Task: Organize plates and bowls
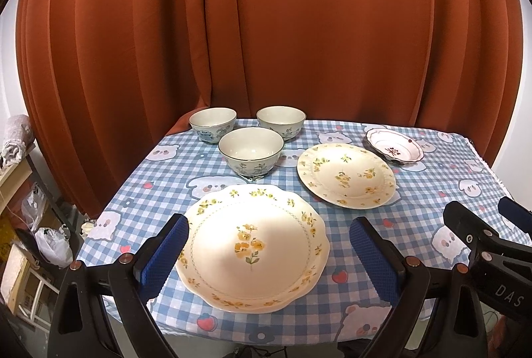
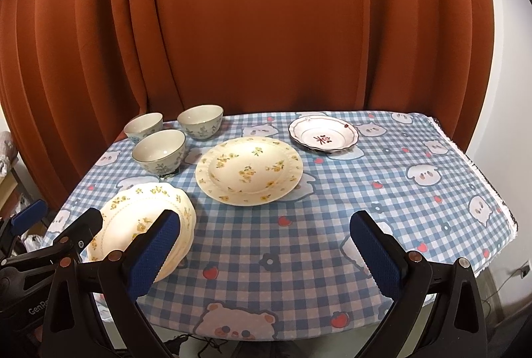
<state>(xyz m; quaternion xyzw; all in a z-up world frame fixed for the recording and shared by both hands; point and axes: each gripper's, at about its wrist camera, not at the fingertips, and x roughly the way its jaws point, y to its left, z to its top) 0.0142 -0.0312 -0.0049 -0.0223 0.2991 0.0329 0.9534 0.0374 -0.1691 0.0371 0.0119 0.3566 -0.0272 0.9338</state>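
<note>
Both wrist views look forward and slightly down from the near edge of the blue-checked cloth-covered table [image 1: 232,321], toward the rust-orange curtain [image 1: 266,25]. The left view sits close over the near scalloped yellow-flowered plate [image 1: 252,246]; the right view stands further right. Both share all the dishes.

A home room: a table under a bear-print checked tablecloth [image 2: 299,225], rust curtains [image 1: 266,25] behind, bags and shelving [image 1: 20,225] cluttering one side.

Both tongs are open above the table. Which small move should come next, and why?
Probably lower the left tongs onto the near edge of the scalloped plate. They hang open around it, it is the closest dish, and the right tongs face only bare tablecloth.
</note>
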